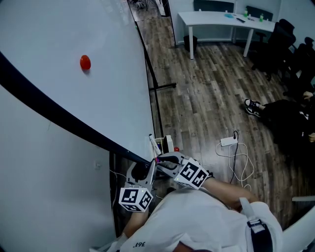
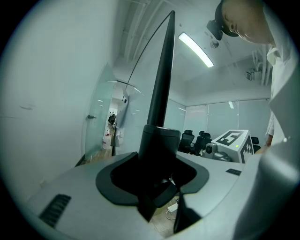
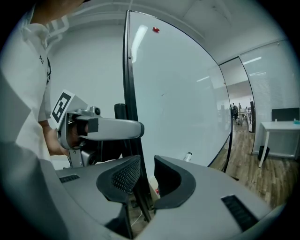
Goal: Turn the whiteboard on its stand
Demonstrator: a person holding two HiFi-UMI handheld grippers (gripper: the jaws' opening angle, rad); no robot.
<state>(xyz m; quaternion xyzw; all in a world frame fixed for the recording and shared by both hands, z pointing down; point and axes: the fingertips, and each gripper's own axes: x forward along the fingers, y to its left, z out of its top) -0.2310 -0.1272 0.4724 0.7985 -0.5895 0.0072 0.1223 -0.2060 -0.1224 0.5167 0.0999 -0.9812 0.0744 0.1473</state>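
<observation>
My left gripper (image 1: 142,173) and right gripper (image 1: 161,160) sit together at the dark lower edge of the whiteboard (image 1: 108,88), which carries 1 red magnet (image 1: 85,62). On the wood floor (image 1: 197,98) to my right lies a white power strip (image 1: 228,141). A white desk (image 1: 216,19) stands beyond.

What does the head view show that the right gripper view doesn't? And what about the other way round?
Only the head view shows the power strip and its cable on the wooden floor, and a person's shoe. Only the right gripper view shows the ceiling, a glass wall, and the dark edge of the whiteboard standing between the jaws of the right gripper. Both show the board's white face, its red magnet, the white desk and the left gripper at the board's edge.
</observation>
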